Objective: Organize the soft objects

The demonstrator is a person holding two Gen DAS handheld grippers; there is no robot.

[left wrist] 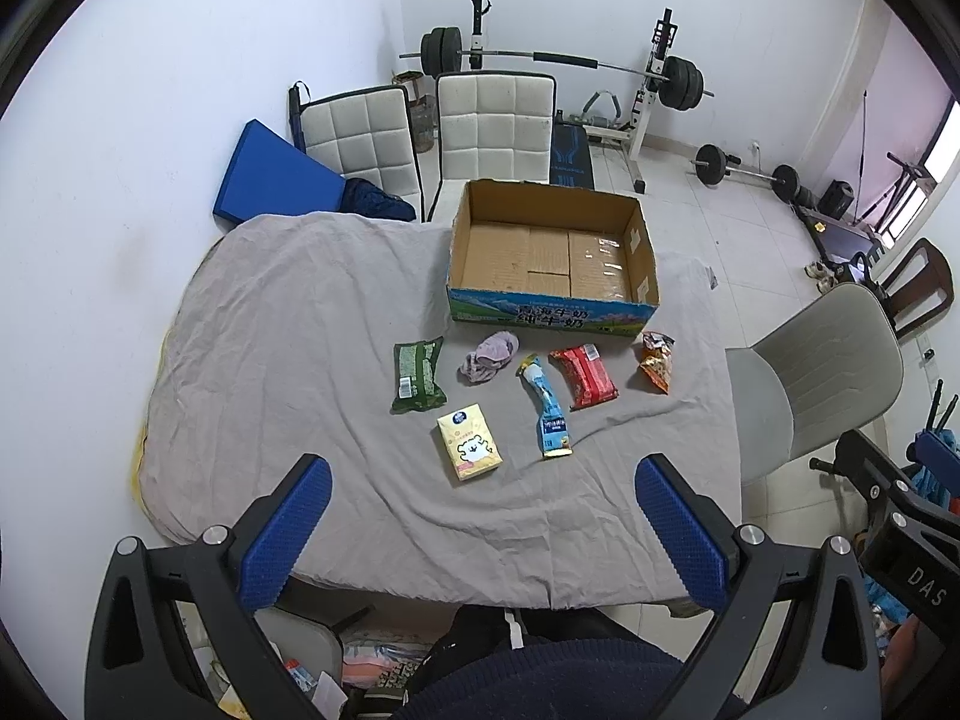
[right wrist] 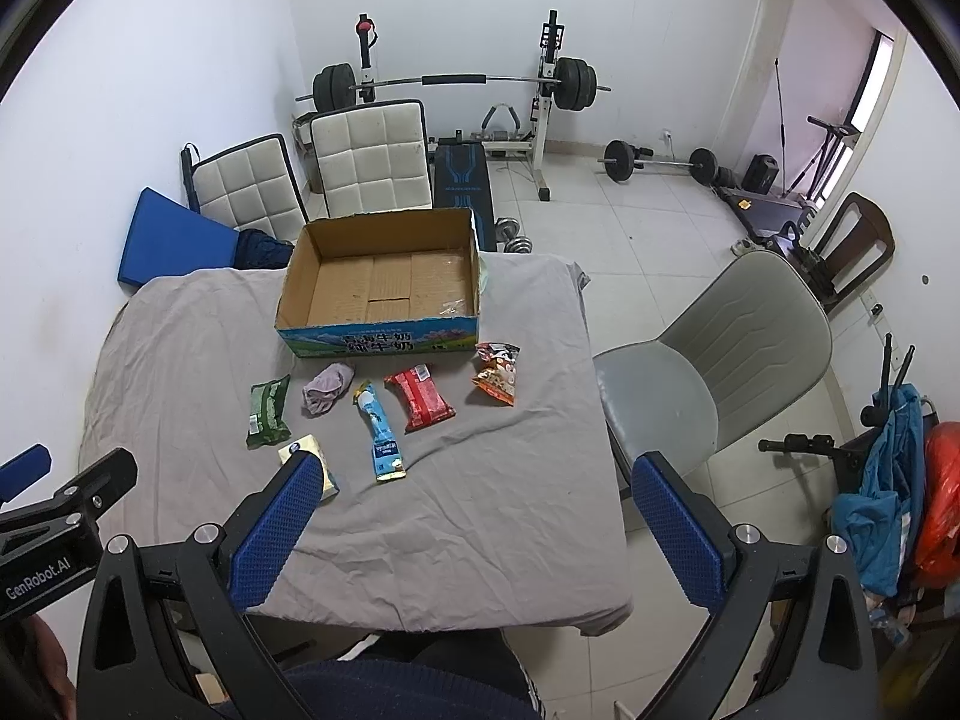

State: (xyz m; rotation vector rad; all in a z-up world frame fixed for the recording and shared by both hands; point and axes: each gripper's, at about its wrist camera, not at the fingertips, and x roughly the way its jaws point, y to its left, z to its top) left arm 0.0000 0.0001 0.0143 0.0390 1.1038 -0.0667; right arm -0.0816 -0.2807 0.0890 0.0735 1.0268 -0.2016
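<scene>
On the grey-clothed table [left wrist: 288, 324] lie a green packet [left wrist: 418, 376], a crumpled lilac cloth [left wrist: 489, 355], a yellow tissue pack [left wrist: 469, 441], a long blue pouch [left wrist: 547, 414], a red packet [left wrist: 583, 375] and an orange snack bag [left wrist: 656, 360]. Behind them stands an empty cardboard box [left wrist: 549, 255]. My left gripper [left wrist: 480, 531] hangs open over the table's near edge, holding nothing. My right gripper [right wrist: 474, 531] is open too, high above the near right part of the table. Its left finger hides part of the yellow tissue pack [right wrist: 306, 450]. The same items show in the right view: the lilac cloth [right wrist: 327, 387], the red packet [right wrist: 420, 399], and the box [right wrist: 384, 285].
A grey chair [right wrist: 714, 360] stands close to the table's right side. Two white padded chairs [left wrist: 420, 144] and a blue mat [left wrist: 270, 177] sit behind the table. A barbell rack [left wrist: 564, 66] and loose weights fill the far floor. A person's dark clothing [left wrist: 540, 678] is below the grippers.
</scene>
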